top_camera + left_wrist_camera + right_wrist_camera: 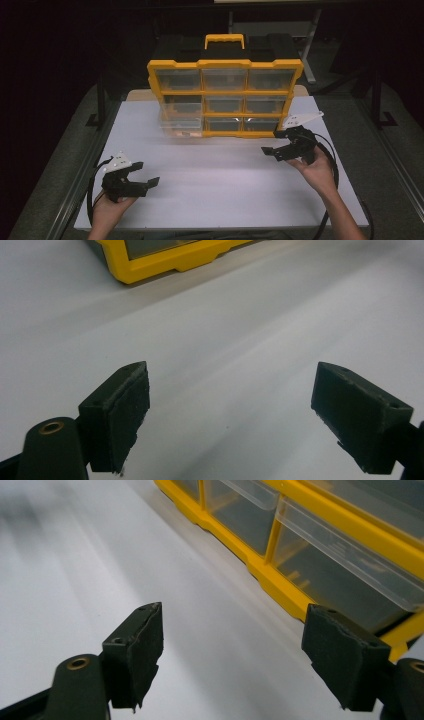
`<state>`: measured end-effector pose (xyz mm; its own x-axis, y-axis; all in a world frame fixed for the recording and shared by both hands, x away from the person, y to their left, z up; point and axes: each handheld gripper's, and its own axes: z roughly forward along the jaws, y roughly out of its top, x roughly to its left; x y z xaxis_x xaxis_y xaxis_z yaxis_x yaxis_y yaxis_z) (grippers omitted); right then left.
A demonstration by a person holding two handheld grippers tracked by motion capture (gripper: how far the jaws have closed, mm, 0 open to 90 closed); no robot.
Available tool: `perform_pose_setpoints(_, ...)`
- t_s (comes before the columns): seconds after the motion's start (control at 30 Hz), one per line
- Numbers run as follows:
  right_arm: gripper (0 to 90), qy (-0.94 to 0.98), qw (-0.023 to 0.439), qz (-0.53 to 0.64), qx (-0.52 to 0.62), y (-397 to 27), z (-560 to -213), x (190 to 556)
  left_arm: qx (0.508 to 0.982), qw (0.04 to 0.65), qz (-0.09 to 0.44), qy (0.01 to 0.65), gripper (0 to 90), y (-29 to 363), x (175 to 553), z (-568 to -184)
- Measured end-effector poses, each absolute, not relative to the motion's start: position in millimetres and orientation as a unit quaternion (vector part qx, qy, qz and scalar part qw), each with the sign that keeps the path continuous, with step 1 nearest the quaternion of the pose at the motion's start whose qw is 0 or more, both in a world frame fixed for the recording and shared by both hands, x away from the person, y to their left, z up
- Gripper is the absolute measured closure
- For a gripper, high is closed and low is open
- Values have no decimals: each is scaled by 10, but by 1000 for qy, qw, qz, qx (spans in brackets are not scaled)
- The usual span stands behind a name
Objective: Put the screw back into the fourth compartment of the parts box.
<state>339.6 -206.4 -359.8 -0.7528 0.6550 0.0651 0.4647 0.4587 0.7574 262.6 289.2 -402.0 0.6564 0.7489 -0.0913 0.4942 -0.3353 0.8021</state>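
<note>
A yellow-framed plastic organiser case with nine clear drawers (225, 97) stands upright at the far side of the white counter (220, 185), its yellow carry handle (224, 40) on top. The left gripper (145, 184) has its jaws spread wide with nothing between them; the case's lower left corner lies well ahead of them and a little to their left in the left gripper view. The right gripper (271, 151) is likewise released and empty, and the case's bottom row of drawers sits just ahead and to the right of its jaws, near but not touching.

The case looks stiff and boxy, probably light if the drawers are as bare as they seem, though the smooth plastic may slip. The handle or the frame edges seem the surest holds; the thin clear drawer fronts look more fragile.

Most drawers appear empty. The bottom-left drawer (181, 126) is blurred, so its contents cannot be told.
</note>
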Motion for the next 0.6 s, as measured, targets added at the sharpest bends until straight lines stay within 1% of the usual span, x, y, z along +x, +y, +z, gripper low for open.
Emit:
perform_pose_setpoints(0.1, 213, 845, 128, 400, 332, -2087, -3643, 3370, 806, 424, 149, 384, 156, 2897, 2627, -4017)
perform_pose_setpoints(0.2, 214, 843, 133, 399, 336, -2109, -3685, 3331, 808, 423, 148, 384, 156, 2897, 2627, -4020)
perform_pose_setpoints(0.6, 210, 840, 124, 398, 347, -2166, -3818, 3221, 806, 424, 146, 386, 156, 2888, 2620, -4027)
